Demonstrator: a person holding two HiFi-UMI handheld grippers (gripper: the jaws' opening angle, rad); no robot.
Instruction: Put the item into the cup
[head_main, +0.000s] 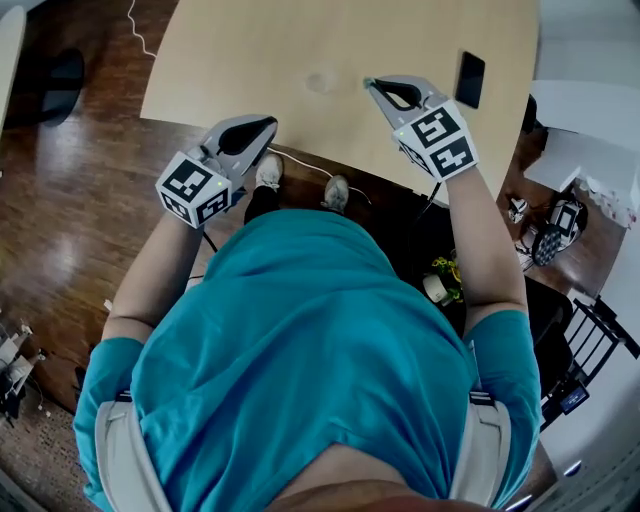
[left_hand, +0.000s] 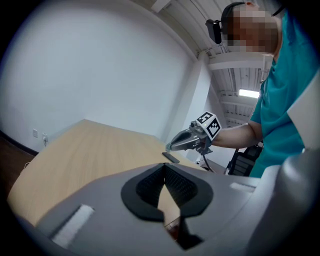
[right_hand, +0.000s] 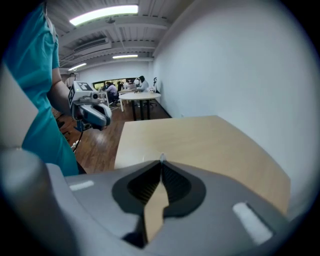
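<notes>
Both pairs of jaws are sitting closed. The left gripper (left_hand: 162, 168) is showing its ribbed black pads meeting at the tips with nothing between them, and the right gripper (right_hand: 161, 161) is doing the same. At the very tip of the right one a tiny pale speck (right_hand: 161, 157) is peeking out, too small to say what it is.

Taking it from the biggest thing down: the light wooden table (head_main: 400, 30) is filling the upper half of the head view, its top looking bare and smooth with one faint round mark near the middle. The person's teal shirt (head_main: 300, 340) is crowding in below the table's near edge. Dark glossy floor (head_main: 80, 170) is spreading out to the left of the table.

The right gripper is hovering over the table's near right part, pointing inward. The left one is hanging just off the table's near edge, over the floor.

A flat black slab (head_main: 469, 78) is lying on the table by its right edge. A thin white cable (head_main: 305, 167) is trailing along the floor under the near edge.

Where the item or the cup is sitting, I cannot tell from these views.
</notes>
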